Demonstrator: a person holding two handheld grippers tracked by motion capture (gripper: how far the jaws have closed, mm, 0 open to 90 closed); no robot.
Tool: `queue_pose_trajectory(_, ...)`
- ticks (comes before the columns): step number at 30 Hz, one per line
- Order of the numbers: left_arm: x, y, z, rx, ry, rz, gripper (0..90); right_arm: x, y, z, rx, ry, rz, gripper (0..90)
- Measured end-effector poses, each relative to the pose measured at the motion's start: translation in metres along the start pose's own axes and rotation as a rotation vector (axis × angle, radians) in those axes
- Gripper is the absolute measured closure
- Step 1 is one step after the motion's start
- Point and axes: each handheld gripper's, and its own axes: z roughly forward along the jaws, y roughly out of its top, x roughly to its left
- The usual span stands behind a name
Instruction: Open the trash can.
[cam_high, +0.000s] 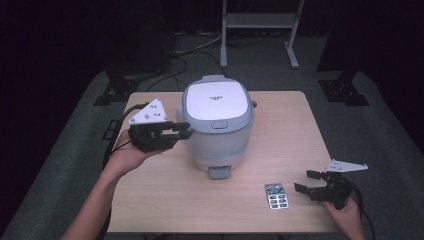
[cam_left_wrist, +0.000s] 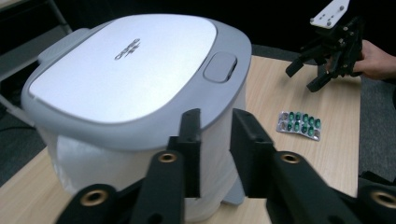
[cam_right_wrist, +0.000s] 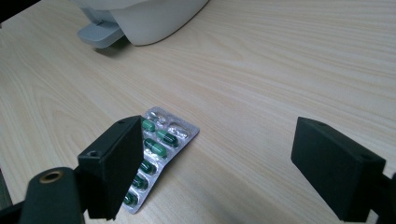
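A rounded white plastic rice cooker (cam_high: 218, 125) with a smooth grey-rimmed lid stands at the centre of the pale wood-grain table (cam_high: 280, 125), a small grey tab jutting from its base at 6 o'clock. At its 9 o'clock the left gripper (cam_high: 186, 131) hovers just beside the lid rim, black jaws narrowly parted, gripping nothing. At 4 o'clock lies a flat silver foil blister pack of green capsules (cam_high: 276, 195). Just beside it, the right gripper (cam_high: 306, 182) has jaws spread wide, empty.

The blister pack (cam_right_wrist: 156, 154) lies partly hidden behind a finger.
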Motion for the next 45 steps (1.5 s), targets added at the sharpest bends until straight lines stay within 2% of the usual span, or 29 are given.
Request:
queue_pose_trajectory(5, 0.000, 0.009, 0.006, -0.004, -0.013, 0.028, 83.6, 0.000, 0.000, 0.001, 0.003, 0.008, -0.004, 15.6)
queue_pose_trajectory(9, 0.000, 0.017, 0.014, 0.004, -0.038, 0.047, 86.6, 0.000, 0.001, 0.001, 0.000, 0.007, -0.006, 15.6)
queue_pose_trajectory(14, 0.001, 0.023, 0.021, -0.013, -0.064, 0.030, 90.0, -0.001, 0.000, 0.001, 0.001, 0.009, 0.000, 15.6)
queue_pose_trajectory(22, 0.003, 0.030, 0.032, -0.001, -0.083, 0.024, 90.0, 0.000, 0.002, 0.001, -0.003, 0.010, -0.006, 15.6)
queue_pose_trajectory(27, 0.003, 0.037, 0.046, 0.023, -0.094, 0.032, 90.0, 0.000, 0.002, 0.002, 0.000, 0.012, -0.010, 15.6)
queue_pose_trajectory(36, 0.003, 0.043, 0.063, 0.050, -0.094, 0.038, 90.0, -0.001, 0.003, 0.000, -0.013, 0.016, -0.012, 15.6)
queue_pose_trajectory(45, 0.005, 0.045, 0.069, 0.073, -0.086, 0.041, 90.0, -0.001, 0.003, 0.000, -0.014, 0.021, -0.011, 15.6)
